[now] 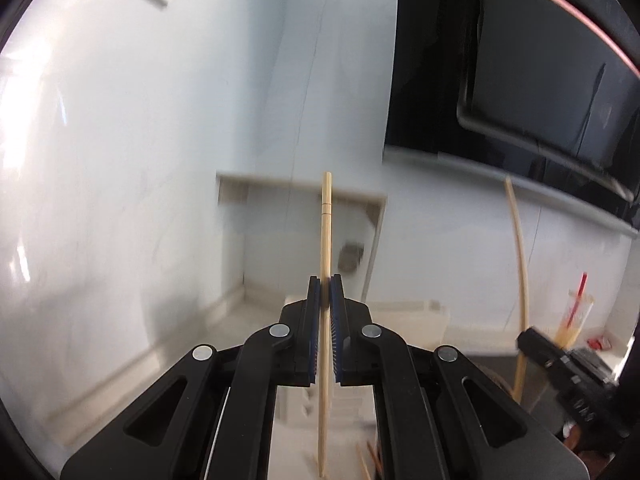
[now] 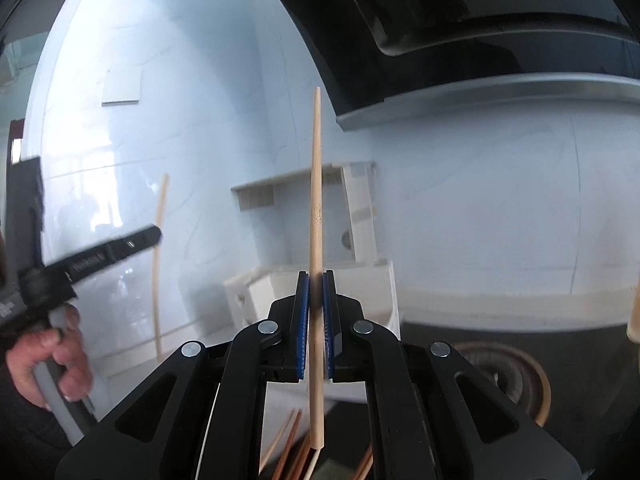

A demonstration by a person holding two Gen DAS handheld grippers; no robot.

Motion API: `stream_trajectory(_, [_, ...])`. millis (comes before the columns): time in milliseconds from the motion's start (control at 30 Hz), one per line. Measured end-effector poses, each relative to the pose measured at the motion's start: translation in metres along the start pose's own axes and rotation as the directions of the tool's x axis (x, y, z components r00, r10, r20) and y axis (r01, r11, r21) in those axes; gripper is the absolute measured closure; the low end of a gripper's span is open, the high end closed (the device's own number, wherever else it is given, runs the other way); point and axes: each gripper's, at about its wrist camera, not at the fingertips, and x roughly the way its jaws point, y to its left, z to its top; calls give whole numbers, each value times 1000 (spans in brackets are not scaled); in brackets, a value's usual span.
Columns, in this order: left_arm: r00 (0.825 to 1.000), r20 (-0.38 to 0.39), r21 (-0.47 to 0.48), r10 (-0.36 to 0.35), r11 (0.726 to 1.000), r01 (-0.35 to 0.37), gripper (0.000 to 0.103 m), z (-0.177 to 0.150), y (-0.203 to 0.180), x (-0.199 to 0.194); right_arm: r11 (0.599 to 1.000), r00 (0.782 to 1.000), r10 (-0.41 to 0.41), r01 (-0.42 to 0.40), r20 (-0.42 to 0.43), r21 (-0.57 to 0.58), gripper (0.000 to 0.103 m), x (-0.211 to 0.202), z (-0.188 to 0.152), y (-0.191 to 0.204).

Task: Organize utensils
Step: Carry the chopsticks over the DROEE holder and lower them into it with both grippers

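A pale bamboo chopstick [image 1: 325, 320] stands upright, clamped between the blue pads of the left gripper [image 1: 325, 292], and a second chopstick [image 2: 316, 264] is pinched the same way in the right gripper [image 2: 316, 288], both held in the air before the far tiled wall [image 1: 160, 160], with a white holder [image 2: 320, 292] just beyond the fingers. The step looks like carrying the pair to storage, so next each stick must be lined up over a slot and released. More chopsticks [image 2: 288, 452] near the bottom edge are cut off, and the holder's compartments are blurred.

Two pale bamboo chopsticks [image 1: 325, 264] [image 2: 316, 216], upright, each clamped mid-length.
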Motion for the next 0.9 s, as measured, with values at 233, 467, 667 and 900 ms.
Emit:
stream_trajectory(233, [993,111,32,-31,999,28,98,34,-5,17,1000,1000,13,-13,20,-2,96,36,13,-9])
stream_trajectory(467, [981,188,84,-38,996,22,98,50,-15,50,998,999,35,-37,36,41,95,66,25,-12])
stream_trajectory(667, [984,175,81,-44,996,30,98,47,-6,85,1000,999,21,-22,41,16,95,85,26,-12])
stream_trajectory(900, [990,141,26,-27,999,24,98,30,15,111,1000,999,-7,6,35,23,95,101,24,-25])
